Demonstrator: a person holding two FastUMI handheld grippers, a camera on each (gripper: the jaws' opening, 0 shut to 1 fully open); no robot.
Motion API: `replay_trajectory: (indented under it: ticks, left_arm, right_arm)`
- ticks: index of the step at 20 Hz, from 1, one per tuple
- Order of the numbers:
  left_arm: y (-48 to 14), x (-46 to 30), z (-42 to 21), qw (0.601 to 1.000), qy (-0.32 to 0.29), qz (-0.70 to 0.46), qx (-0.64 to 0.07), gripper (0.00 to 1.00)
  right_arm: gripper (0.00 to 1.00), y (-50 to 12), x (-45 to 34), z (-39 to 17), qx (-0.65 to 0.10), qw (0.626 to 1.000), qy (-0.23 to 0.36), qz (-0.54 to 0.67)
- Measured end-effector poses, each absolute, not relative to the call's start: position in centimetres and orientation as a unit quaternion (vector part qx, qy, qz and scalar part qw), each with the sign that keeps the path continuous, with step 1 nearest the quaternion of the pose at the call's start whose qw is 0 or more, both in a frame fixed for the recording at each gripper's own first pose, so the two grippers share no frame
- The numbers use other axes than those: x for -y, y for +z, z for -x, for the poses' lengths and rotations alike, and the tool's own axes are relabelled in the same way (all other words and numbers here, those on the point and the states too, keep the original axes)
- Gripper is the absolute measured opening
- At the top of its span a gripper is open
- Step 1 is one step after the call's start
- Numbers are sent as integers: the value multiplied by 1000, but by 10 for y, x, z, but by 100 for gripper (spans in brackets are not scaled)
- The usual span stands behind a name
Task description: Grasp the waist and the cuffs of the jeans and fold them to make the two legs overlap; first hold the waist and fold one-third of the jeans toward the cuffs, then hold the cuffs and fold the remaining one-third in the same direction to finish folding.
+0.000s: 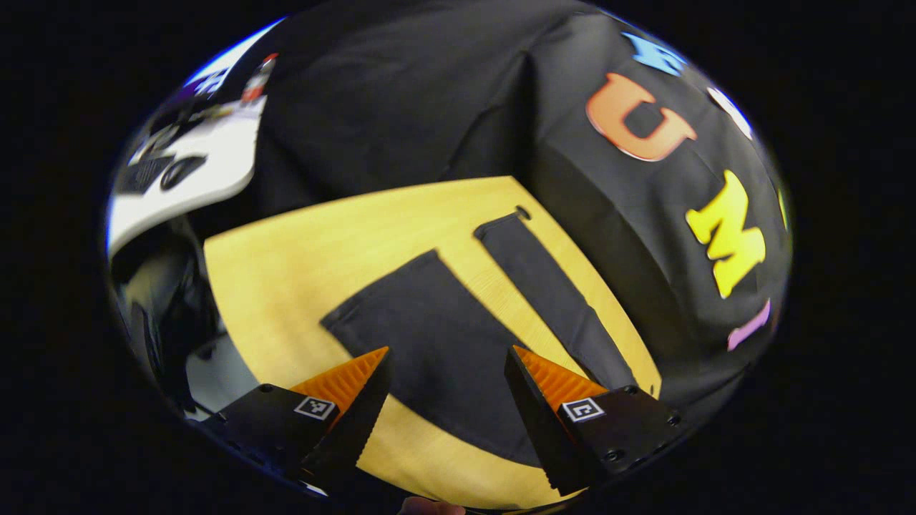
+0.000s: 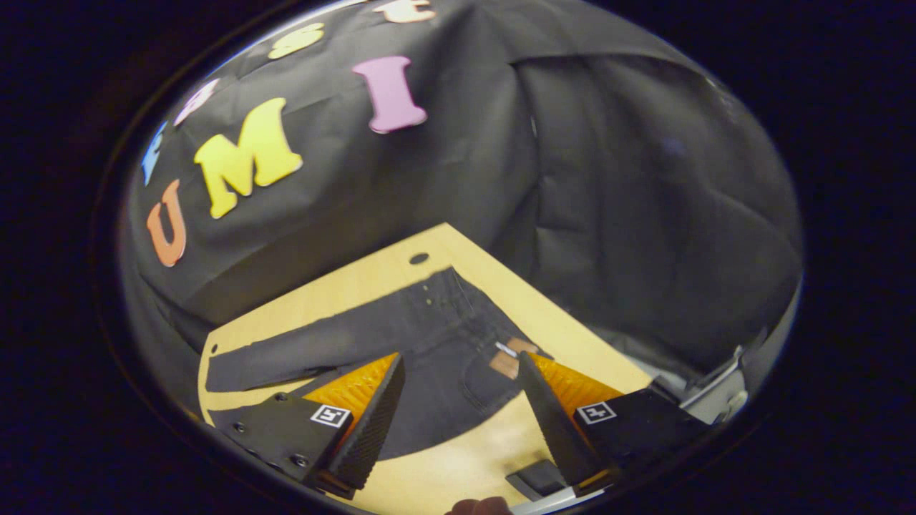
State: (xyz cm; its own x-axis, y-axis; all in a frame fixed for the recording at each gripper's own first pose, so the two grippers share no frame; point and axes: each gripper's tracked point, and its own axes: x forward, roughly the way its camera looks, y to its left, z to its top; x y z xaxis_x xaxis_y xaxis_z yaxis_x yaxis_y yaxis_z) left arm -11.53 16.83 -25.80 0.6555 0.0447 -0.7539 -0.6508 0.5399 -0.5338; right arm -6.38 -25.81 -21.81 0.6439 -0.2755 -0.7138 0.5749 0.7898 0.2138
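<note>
While wide apart, both tongs (image 1: 447, 357) (image 2: 461, 365) hold nothing.

Bare table (image 1: 286, 265) lies open around the flat jeans (image 1: 436, 343); the booth wall (image 1: 429, 107) closes the far edge.

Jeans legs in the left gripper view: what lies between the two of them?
In the left gripper view a bare wedge of the wooden table separates the near leg from the far leg of the jeans; nothing rests in it.
</note>
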Motion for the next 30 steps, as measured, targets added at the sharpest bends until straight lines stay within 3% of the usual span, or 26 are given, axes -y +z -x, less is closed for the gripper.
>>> replay_trajectory:
  ticks: [2,4,10,20,24,25,26,30]
  left_arm:
    - [-268,-164,123,753,242,498,-356,99]
    - [-281,-158,126,718,256,541,-355,99]
    - [-304,-149,116,667,277,593,-356,99]
    - [-305,-156,72,681,270,607,-310,97]
    - [-305,-156,59,687,263,607,-302,97]
    - [-305,-155,56,689,263,606,-300,96]
    - [-305,-155,54,689,261,606,-300,96]
    - [-307,-154,45,692,256,604,-301,95]
  right_arm:
    - [93,-242,260,69,-362,852,-260,-275]
    - [98,-255,260,74,-369,835,-268,-309]
    - [98,-265,256,78,-394,817,-256,-334]
    - [98,-304,288,54,-374,729,-294,-493]
    - [98,-319,304,41,-373,724,-300,-497]
    - [92,-320,305,37,-372,726,-295,-498]
    - [96,-320,307,32,-372,728,-291,-497]
    - [96,-320,310,31,-382,734,-275,-490]
